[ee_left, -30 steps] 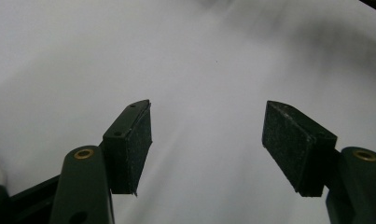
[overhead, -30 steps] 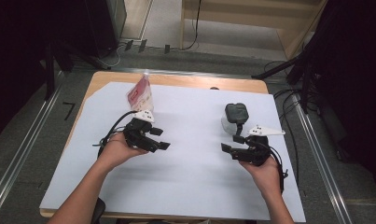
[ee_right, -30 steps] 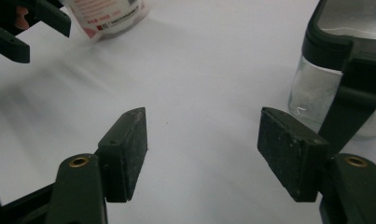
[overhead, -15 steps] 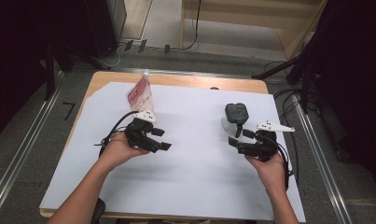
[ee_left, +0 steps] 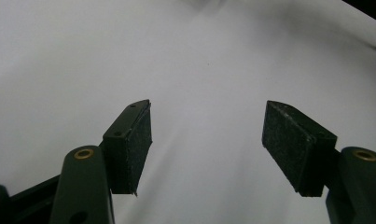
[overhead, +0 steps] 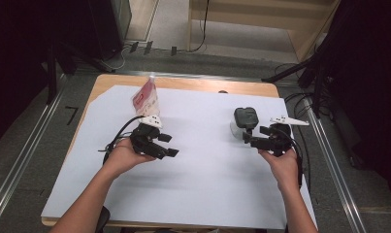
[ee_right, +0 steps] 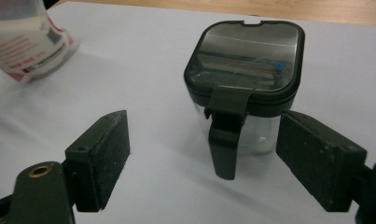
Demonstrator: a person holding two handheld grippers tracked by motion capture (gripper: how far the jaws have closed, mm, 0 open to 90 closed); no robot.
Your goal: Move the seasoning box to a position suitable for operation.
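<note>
Backing toward the table's right edge since the earlier high-view frames, the right gripper (overhead: pixel 255 141) is now sitting just in front of the jug, and its jaws have just been opening; nothing is pressed between them, though the jug's handle is hanging in the gap in the right gripper view.

That clear lidded jug (ee_right: pixel 245 88) is standing upright on the white sheet (overhead: pixel 203 184), right of centre and toward the far side. It is showing a squarish black lid with a shiny, reflective top panel, see-through walls and a black handle (ee_right: pixel 225 140) pointing down toward the camera. Whether it is holding anything I cannot tell.

By my reading, the work is barely getting going: the lid is still sitting on, the jug is not being gripped, and the pink-and-white pouch (overhead: pixel 145 98) is resting untouched, propped up at the far left of the sheet, well apart from the jug.

Near the pouch, the left gripper (overhead: pixel 165 145) is hovering over bare sheet with its pads (ee_left: pixel 135 144) standing wide and empty.
</note>
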